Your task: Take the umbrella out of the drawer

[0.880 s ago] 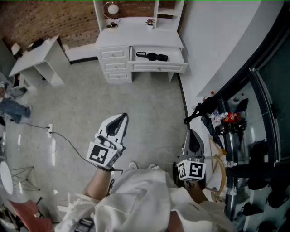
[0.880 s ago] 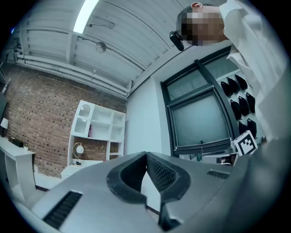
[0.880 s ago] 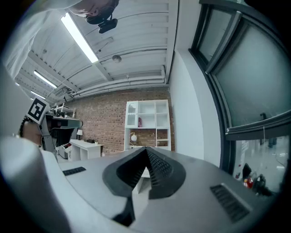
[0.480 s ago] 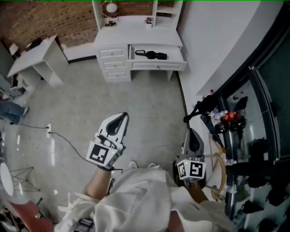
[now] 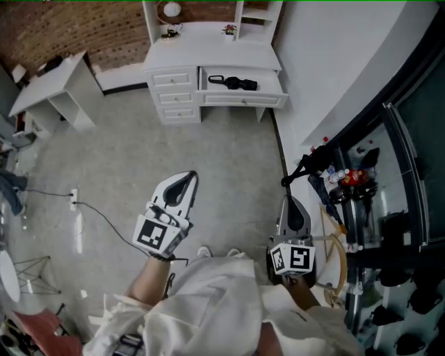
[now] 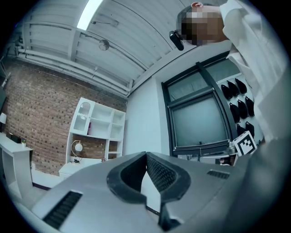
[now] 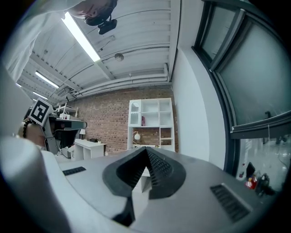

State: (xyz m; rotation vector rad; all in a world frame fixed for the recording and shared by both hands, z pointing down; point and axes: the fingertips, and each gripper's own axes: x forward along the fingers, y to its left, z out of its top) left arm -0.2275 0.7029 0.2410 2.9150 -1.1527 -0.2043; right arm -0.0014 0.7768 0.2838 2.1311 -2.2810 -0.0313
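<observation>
Little has moved since the earlier frames. Both claws hang where they were, and only a person [image 5: 10, 189] in blue at the left edge of the floor [image 5: 208, 160] has slid lower and further out of the head view.

The left claw [image 5: 188, 178] is held out over the floor at lower centre, its tip aimed up the frame toward the white surface [image 5: 208, 50] against the far wall. Its own view shows the two ribbed pads pressed together with nothing between them. The right claw [image 5: 292, 202] is held just beside a dark rack [image 5: 361, 208] at the right. Its jaws are also together and empty.

The umbrella [image 5: 234, 83], black and folded, lies in the open drawer [image 5: 243, 99] under the right half of the surface. It lies lengthwise along the drawer, its handle end near the drawer's left edge and its other end past the middle, short of the right edge. Both claws are well apart from it, with bare floor between.

On the surface a round lamp [image 5: 170, 12] stands near the back left corner. A smaller white table [image 5: 52, 87] stands by the brick wall to the left. A thin cable [image 5: 104, 219] trails across the floor left of the left claw.
</observation>
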